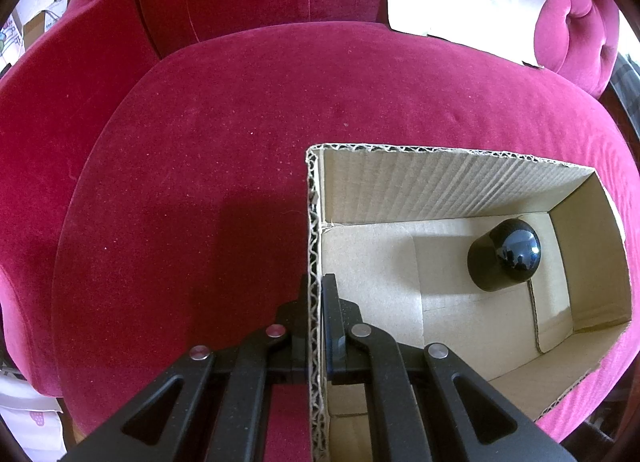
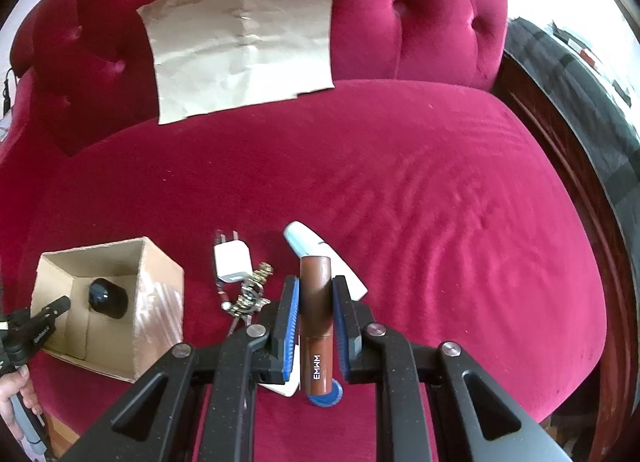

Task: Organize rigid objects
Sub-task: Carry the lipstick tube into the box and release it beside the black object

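Your left tongs (image 1: 316,294) are clamped on the near-left wall of the box (image 1: 314,221), 1 finger outside and 1 inside, with the corrugated edge pinched between them. The box sits open-topped on the red velvet seat (image 1: 200,165). Inside it lies 1 black jar (image 1: 504,254) on its side, near the far right corner of the floor. The rest of the box floor is bare cardboard.

Your right tongs (image 2: 314,310) are clamped on a brown tube (image 2: 316,322), the blue pads (image 2: 290,322) pressing both of its sides. The tube runs lengthwise between the fingers, white lettering toward the camera, and it is off the seat. A blue disc (image 2: 325,400) shows just below the tube's near end; whether it touches the tube cannot be told.

On the seat beyond the right tongs lie 3 items: a white charger (image 2: 233,264) with its prongs pointing away, a bunch of keys (image 2: 248,296) touching the charger's near side, and a white and pale blue device (image 2: 320,258) partly hidden behind the tube. A white card (image 2: 282,388) lies under the left finger of the right tongs.

From the right wrist view, the box stands to the left of the charger, apart from it, and your left hand (image 2: 16,402) shows at the frame edge on the handle. A sheet of brown paper (image 2: 244,41) leans against the tufted backrest (image 2: 420,21).
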`<state>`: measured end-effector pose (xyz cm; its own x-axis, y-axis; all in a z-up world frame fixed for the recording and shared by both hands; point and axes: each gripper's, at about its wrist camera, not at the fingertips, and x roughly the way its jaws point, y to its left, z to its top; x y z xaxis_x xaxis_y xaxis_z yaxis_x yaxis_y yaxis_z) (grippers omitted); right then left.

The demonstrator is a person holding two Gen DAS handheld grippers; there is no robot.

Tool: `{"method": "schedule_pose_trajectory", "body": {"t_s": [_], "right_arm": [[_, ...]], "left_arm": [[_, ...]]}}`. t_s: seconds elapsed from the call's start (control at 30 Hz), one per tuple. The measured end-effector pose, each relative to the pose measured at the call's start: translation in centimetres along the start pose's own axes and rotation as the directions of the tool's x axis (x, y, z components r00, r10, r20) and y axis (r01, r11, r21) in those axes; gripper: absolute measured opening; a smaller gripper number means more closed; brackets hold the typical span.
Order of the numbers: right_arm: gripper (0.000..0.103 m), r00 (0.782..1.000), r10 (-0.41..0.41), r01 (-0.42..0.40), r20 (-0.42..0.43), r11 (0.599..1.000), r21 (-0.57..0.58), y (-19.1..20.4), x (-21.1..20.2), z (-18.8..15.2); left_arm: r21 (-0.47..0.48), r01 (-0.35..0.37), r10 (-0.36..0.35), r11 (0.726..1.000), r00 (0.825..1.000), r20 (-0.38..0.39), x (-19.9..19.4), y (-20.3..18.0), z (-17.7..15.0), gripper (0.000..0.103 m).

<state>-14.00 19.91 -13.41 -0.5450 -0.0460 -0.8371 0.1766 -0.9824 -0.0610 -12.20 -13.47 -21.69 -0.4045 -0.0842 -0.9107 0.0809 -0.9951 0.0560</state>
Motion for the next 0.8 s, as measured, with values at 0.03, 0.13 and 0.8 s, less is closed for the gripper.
{"method": "schedule_pose_trajectory", "body": {"t_s": [0.03,0.13,0.8], "right_arm": [[0.016,1.000,0.006,-0.005,0.004,1.000,-0.005,0.4,-0.2,0.0],[0.016,1.000,0.020,-0.020,0.020,1.000,-0.021,1.6,-0.6,0.2],[0.016,0.989,0.142,-0.135,0.049,0.983,-0.122,10.2,-2.0,0.2]], "left_arm": [[0.001,-0.002,0.002,1.000,1.000,0.001,0.0,0.1,0.0,0.003],[0.012,-0.009,0.009,1.000,1.000,0.002,0.0,0.0,0.0,0.003],[0.000,0.018,-0.018,1.000,1.000,0.007,0.1,1.1,0.2,0.003]]}}
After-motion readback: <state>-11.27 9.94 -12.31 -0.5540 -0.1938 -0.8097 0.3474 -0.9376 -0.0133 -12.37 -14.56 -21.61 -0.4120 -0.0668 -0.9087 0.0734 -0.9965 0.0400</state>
